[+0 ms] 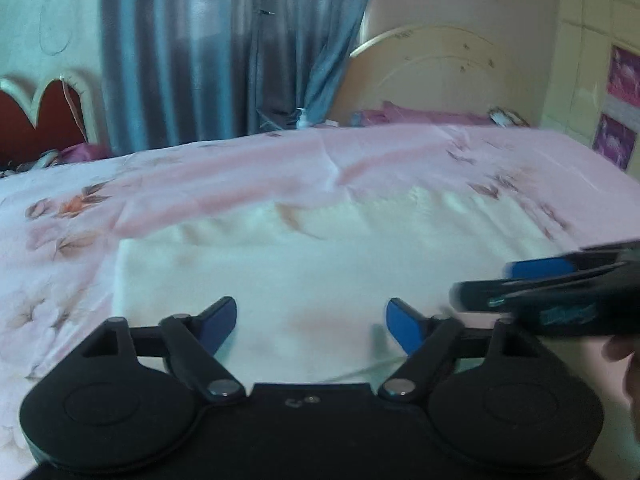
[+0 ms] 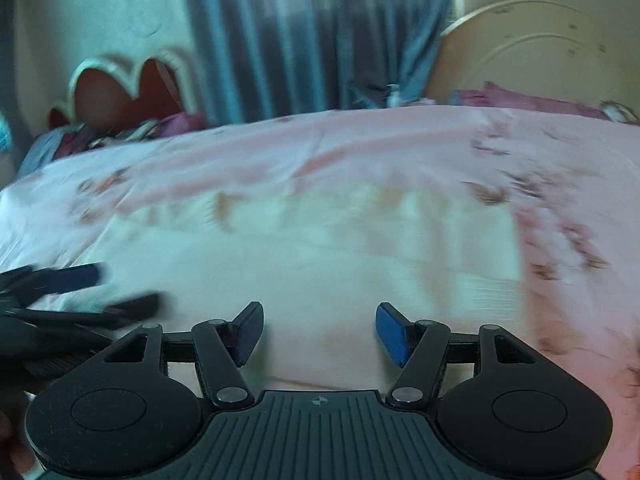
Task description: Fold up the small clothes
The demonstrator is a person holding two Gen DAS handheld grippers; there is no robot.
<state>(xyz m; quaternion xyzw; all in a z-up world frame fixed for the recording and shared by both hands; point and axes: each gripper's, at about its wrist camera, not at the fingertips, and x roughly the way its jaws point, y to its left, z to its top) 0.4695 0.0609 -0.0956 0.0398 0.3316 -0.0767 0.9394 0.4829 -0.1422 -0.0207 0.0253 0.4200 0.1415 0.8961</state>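
A cream-white cloth [image 1: 304, 264] lies flat and folded over on the pink floral bed sheet [image 1: 200, 168]. In the left wrist view my left gripper [image 1: 311, 322] hovers over the cloth's near part, jaws apart, nothing between the blue pads. My right gripper [image 1: 480, 284] comes in from the right edge, blurred, just above the cloth. In the right wrist view the same cloth [image 2: 340, 256] spreads ahead, and my right gripper [image 2: 320, 330] stands open above it with empty jaws. My left gripper [image 2: 120, 288] shows blurred at the left edge.
A cream headboard [image 1: 440, 72] and pink pillows [image 1: 400, 116] stand at the bed's far end. A blue-grey curtain [image 1: 224, 48] hangs behind. A red and white headboard [image 2: 128, 84] with piled clothes [image 2: 80, 136] sits at the far left.
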